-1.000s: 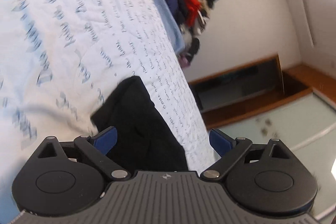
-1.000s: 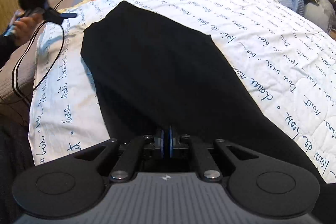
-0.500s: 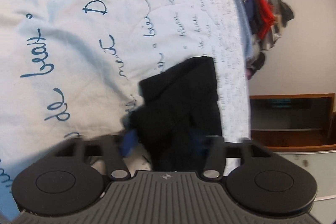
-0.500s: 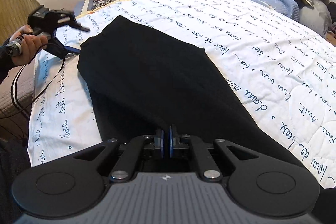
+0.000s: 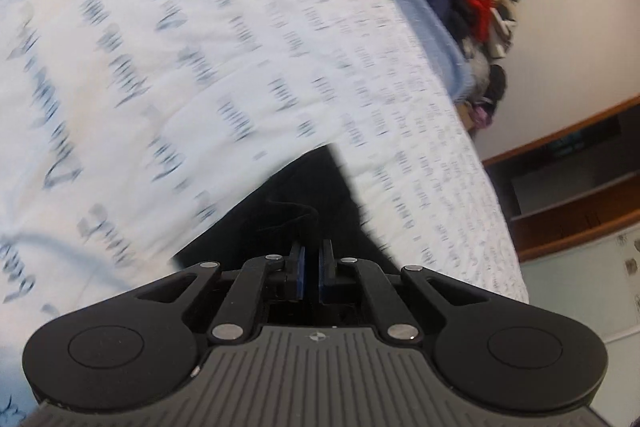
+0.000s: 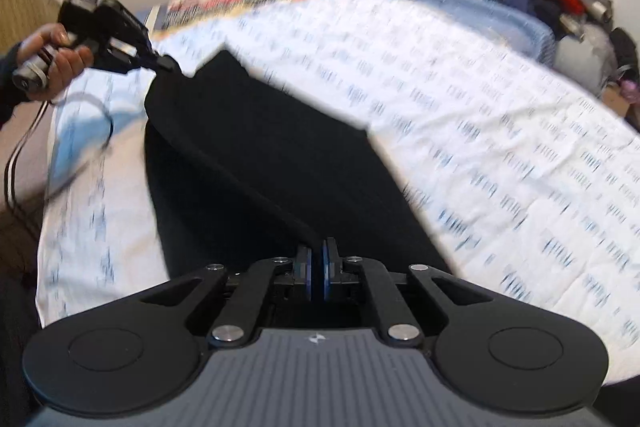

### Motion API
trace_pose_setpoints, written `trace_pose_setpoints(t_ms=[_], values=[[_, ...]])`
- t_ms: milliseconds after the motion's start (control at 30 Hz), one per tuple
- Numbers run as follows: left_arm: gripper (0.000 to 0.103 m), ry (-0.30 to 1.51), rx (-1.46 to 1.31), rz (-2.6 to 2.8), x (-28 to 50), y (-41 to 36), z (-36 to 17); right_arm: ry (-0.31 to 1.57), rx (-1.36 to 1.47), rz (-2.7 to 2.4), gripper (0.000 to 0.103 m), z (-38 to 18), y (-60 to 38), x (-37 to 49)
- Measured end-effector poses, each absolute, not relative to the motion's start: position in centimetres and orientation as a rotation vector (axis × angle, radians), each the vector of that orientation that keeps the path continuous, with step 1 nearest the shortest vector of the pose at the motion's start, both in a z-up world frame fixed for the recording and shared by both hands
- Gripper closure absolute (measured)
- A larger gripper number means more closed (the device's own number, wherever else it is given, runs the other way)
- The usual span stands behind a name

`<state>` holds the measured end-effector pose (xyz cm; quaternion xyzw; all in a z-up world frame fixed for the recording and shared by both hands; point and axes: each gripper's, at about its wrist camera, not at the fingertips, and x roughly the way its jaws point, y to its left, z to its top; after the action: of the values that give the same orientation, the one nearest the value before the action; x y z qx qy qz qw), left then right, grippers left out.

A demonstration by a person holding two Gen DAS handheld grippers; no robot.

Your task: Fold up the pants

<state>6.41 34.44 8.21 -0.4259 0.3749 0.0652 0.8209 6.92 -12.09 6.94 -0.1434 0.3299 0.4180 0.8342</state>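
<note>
On the bed's script-print quilt, we've got the black pants pinched at both ends: left gripper just clamped a far corner, right gripper clenched on the near edge. Thin bites; uneven pull could slip a corner or skew the fold.

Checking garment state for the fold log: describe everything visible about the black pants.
The black pants are plain, matte, soft fabric with no visible print. They lie lengthwise on the white quilt with blue script. The far corner is lifted off the bed, pinched by the left gripper, whose jaws have just been closing on it. The near end is clamped in the right gripper. A taut fold edge runs between the two grips; the rest lies on the quilt.
</note>
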Motion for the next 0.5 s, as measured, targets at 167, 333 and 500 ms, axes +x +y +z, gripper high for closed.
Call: trace_pose_setpoints(t_ms=[167,333,500], values=[[0.098,0.726,-0.869,0.081,4.9,34.1,10.3,0.646,-0.322,0.877,0.098,8.6,-11.8,5.0],[0.093,0.904,-1.008,0.221,2.8,37.2,0.9,0.720,-0.474,0.856,0.098,2.2,-8.6,1.0],[0.077,0.870,-0.926,0.213,2.0,36.7,3.4,0.732,-0.410,0.850,0.098,1.5,-9.0,1.5]])
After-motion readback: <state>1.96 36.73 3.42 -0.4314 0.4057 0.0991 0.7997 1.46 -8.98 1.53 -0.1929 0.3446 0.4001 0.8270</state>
